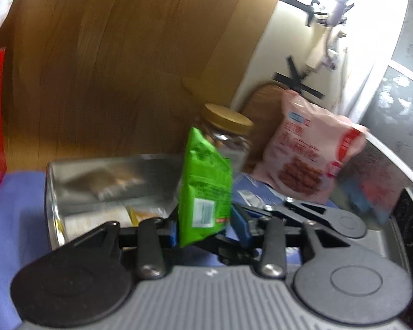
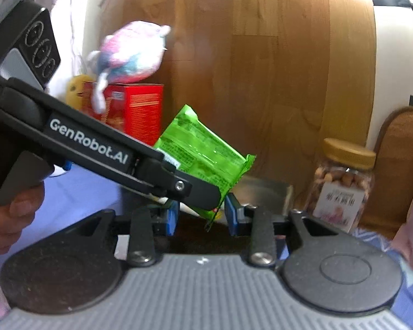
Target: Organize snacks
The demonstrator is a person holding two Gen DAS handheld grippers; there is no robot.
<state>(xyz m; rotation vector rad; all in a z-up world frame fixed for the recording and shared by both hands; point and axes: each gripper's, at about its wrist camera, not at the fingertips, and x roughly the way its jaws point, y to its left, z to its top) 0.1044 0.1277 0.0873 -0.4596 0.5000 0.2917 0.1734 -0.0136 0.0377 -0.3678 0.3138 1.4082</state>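
Observation:
My left gripper is shut on a green snack packet and holds it upright above the right end of a metal tray that holds a few flat packets. In the right wrist view the same green packet hangs from the left gripper's black fingers, just above my right gripper. My right gripper's blue-padded jaws stand apart with the packet's lower corner between them, not clamped.
A nut jar with a gold lid and a pink snack bag stand behind the tray. A red box with a plush toy on it stands left. Purple cloth covers the table; a wood panel stands behind.

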